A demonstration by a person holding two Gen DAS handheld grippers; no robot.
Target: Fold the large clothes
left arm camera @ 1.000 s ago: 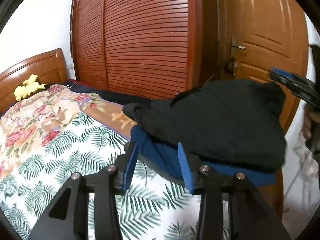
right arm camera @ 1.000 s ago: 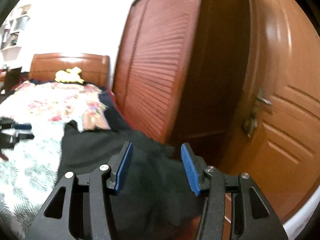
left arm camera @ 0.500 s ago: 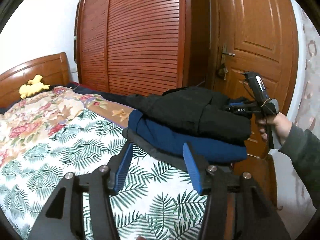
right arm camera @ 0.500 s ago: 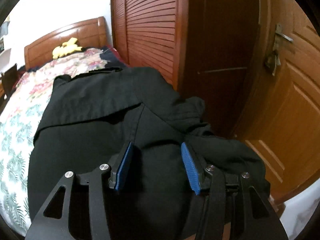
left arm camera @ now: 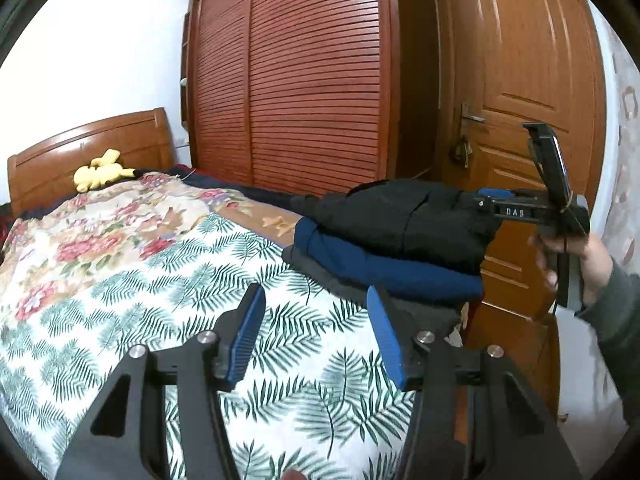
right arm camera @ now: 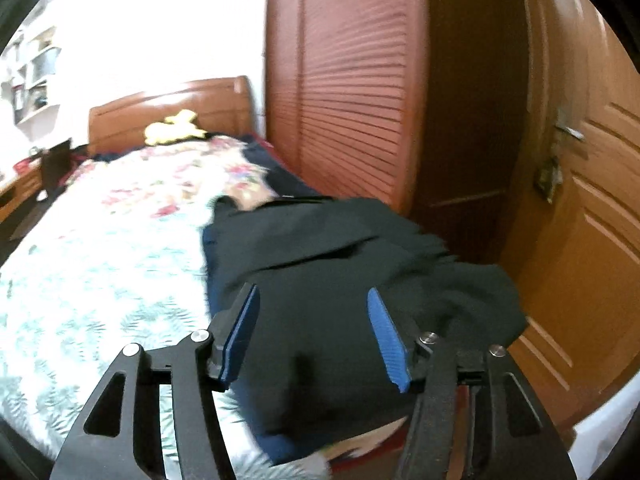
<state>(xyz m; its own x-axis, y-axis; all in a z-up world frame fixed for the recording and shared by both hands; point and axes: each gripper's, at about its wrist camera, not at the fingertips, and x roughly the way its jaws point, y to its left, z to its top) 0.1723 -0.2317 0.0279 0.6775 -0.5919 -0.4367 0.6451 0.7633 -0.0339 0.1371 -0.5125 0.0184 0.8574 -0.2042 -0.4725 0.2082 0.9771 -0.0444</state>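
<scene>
headboard: we see the wooden headboard (left arm camera: 92, 148) far left, yellow plush toy (left arm camera: 100, 170) lying just in front of it
bedspread: leaf-and-flower bedspread (left arm camera: 120, 280) covers the bed under both tools
left gripper: our left gripper (left arm camera: 316, 336) hovers over the leaf print, blue pads spread wide, nothing between them, apart from the stack
clothes stack: we see three folded layers at the bed's corner near the door; grey garment (left arm camera: 332, 276) at the bottom, blue garment (left arm camera: 384, 264) on it, black garment (left arm camera: 404, 216) on top
right gripper: our right gripper (right arm camera: 312, 332) sits above the black garment (right arm camera: 340, 280), pads spread, gripping nothing; in the left view its fingers point at the stack's far end, contact unclear
wardrobe: louvred wardrobe doors (left arm camera: 312, 80) behind the stack
door: panelled wooden door (left arm camera: 520, 80) at right
</scene>
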